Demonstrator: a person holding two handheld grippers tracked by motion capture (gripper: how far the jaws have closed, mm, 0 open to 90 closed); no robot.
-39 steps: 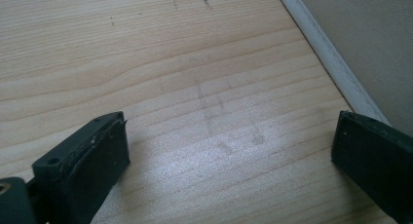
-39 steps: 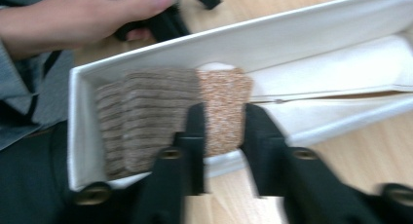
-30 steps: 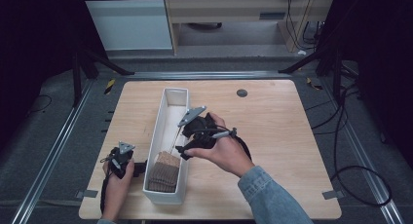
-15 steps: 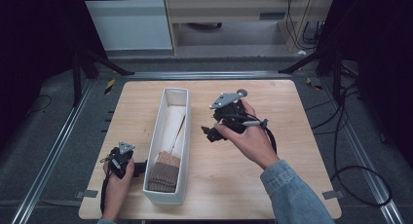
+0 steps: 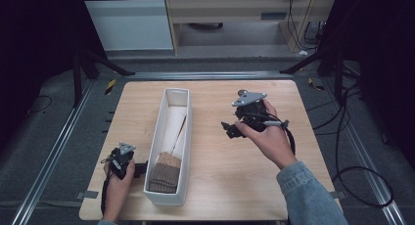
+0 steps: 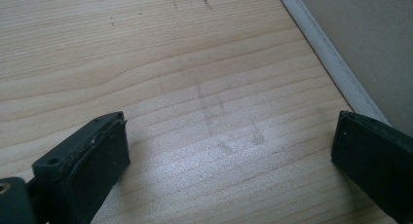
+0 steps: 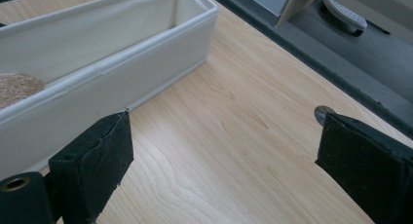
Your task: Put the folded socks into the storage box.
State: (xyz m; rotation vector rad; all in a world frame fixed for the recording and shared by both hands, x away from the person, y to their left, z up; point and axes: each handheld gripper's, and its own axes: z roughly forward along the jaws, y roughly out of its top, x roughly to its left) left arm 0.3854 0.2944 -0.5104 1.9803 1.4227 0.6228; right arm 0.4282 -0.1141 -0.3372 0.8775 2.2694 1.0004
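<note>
A long white fabric box [image 5: 185, 137] lies lengthwise on the wooden table [image 5: 220, 176]. At its near end sits a brown ribbed stack [image 5: 165, 172], with a thin stick [image 5: 178, 131] lying along the box floor. My right gripper [image 5: 231, 129] hangs open over bare wood to the right of the box, nothing between its jaws. The right gripper view has the right gripper [image 7: 224, 136] wide open, the box [image 7: 122, 63] to its left. My left gripper [image 5: 132, 164] rests at the front left beside the box; the left gripper [image 6: 229, 136] stands open over bare wood.
A small round metal disc [image 7: 321, 112] lies on the table near its far edge. The box wall [image 6: 336, 73] runs close past the left gripper. Metal rails [image 5: 54, 151] and cables [image 5: 362, 176] border the table; shelving stands beyond it.
My right gripper has moved from above the box out to the right and farther back, now over bare table. The left gripper has stayed put.
</note>
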